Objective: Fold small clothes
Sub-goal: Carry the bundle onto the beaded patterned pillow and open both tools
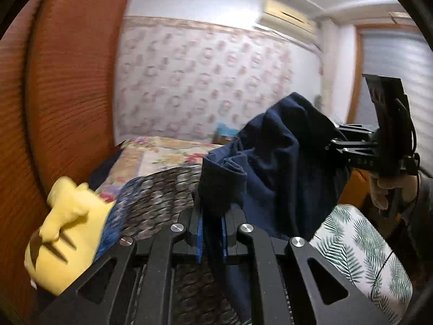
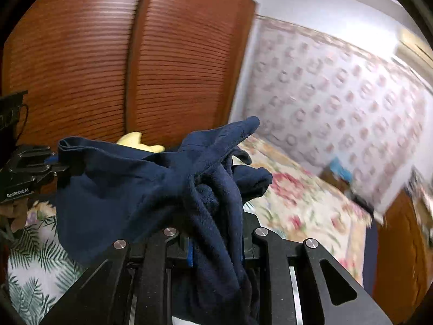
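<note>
A dark navy garment (image 1: 281, 157) hangs in the air, stretched between both grippers above the bed. In the left wrist view my left gripper (image 1: 212, 233) is shut on one bunched edge of it, the cloth pinched between the blue pads. The right gripper (image 1: 338, 146) shows at the right of that view, clamped on the garment's other end, with a gloved hand (image 1: 384, 189) on its handle. In the right wrist view my right gripper (image 2: 216, 246) is shut on a thick fold of the navy garment (image 2: 130, 189), and the left gripper (image 2: 55, 166) grips its far corner at the left.
A yellow plush toy (image 1: 67, 233) lies at the left on a dark patterned blanket (image 1: 159, 195). A leaf-print cover (image 1: 360, 246) and a floral bedspread (image 2: 303, 205) lie below. A brown slatted wardrobe (image 2: 130, 62) stands close behind, beside a floral-papered wall (image 1: 205, 86).
</note>
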